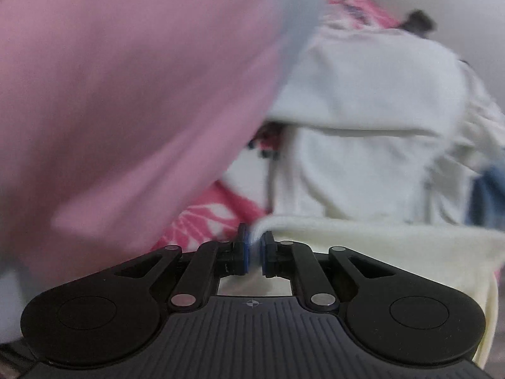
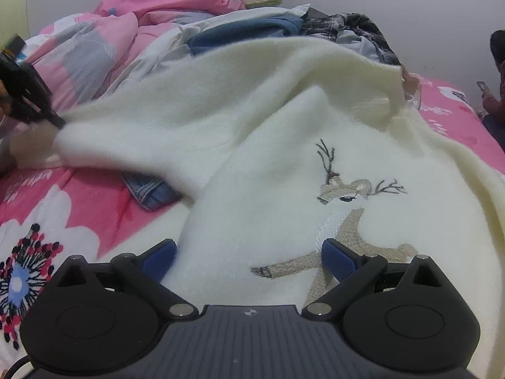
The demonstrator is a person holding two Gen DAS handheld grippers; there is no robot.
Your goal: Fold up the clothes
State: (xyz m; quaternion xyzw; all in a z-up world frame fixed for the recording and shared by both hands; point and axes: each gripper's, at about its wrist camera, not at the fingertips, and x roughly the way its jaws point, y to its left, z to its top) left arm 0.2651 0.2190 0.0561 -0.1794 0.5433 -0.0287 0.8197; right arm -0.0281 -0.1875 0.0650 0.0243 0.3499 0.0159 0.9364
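Note:
A cream fuzzy sweater [image 2: 252, 145] with an embroidered deer [image 2: 344, 189] lies spread over the bed. My right gripper [image 2: 249, 259] hovers low over its front, jaws wide open, blue pads on either side of the fabric without pinching it. My left gripper [image 1: 255, 246] is shut on a corner of the cream sweater [image 1: 378, 252], with the cloth squeezed between its blue pads. In the right wrist view the left gripper [image 2: 58, 123] is at the far left, drawing that edge of the sweater out sideways. The left wrist view is blurred.
A pink floral bedspread [image 2: 79, 195] covers the bed. Jeans [image 2: 148, 189] poke out under the sweater. A pink quilt [image 2: 110, 31], a blue garment [image 2: 246, 31] and a dark plaid one [image 2: 353, 25] are heaped behind. A person [image 2: 495, 94] sits at the right edge.

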